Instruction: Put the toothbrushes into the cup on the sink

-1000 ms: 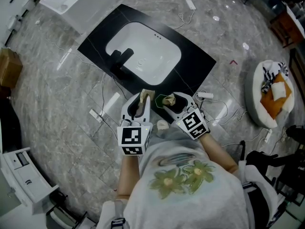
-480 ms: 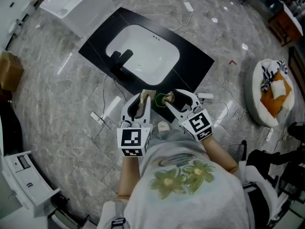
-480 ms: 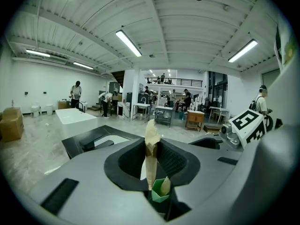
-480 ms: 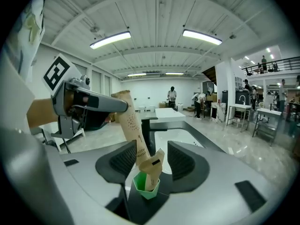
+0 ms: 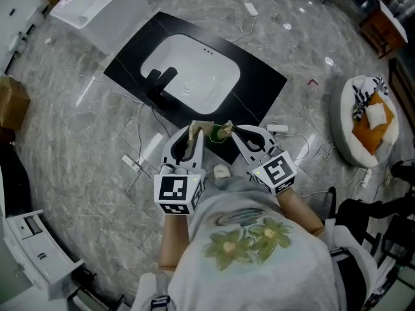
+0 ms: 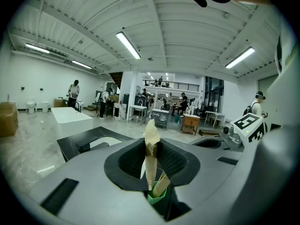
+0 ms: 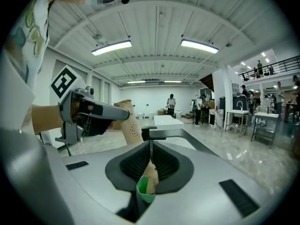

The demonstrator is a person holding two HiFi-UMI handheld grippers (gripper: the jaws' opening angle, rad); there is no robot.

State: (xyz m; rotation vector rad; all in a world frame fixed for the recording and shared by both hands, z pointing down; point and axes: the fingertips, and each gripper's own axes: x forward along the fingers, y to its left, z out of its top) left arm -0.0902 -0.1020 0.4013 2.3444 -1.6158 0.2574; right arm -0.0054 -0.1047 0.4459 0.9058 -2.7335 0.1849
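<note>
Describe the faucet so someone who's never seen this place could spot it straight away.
On the grey marble floor lies a black slab with a white sink set in it. The faucet stands at the bowl's lower-left edge in the head view: short and black, the only raised piece on the slab.

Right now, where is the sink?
In the head view the white sink lies top centre, set in a black slab on the floor, just beyond the left gripper and right gripper.
</note>
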